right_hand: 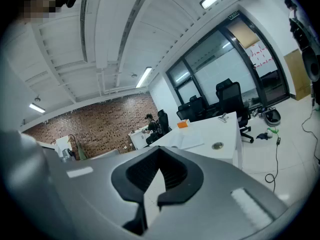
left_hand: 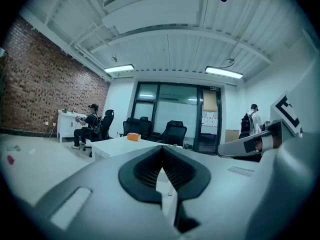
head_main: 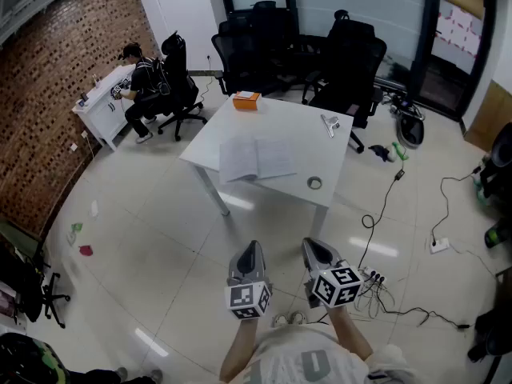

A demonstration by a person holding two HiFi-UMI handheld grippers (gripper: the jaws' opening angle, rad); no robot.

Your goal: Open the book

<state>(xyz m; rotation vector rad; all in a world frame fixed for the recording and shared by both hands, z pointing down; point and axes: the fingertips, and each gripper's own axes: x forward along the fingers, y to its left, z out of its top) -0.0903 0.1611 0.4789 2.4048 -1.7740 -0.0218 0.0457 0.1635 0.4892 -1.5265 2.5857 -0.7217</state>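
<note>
The book (head_main: 258, 158) lies spread open, pages up, on the white table (head_main: 320, 134) in the head view. In the right gripper view the book (right_hand: 187, 143) shows as a flat pale sheet on the tabletop. My left gripper (head_main: 250, 252) and right gripper (head_main: 314, 248) hang side by side close to my body, well short of the table and over bare floor. Both are shut with nothing between the jaws. The left gripper (left_hand: 162, 156) points level toward the table; the right gripper (right_hand: 159, 156) points slightly downward.
An orange box (head_main: 246, 100), a metal tool (head_main: 330, 124) and a tape roll (head_main: 315, 183) also lie on the table. Black office chairs (head_main: 264, 46) stand behind it. A person (head_main: 144, 82) sits at a white desk far left. Cables and a power strip (head_main: 376, 278) trail on the floor at right.
</note>
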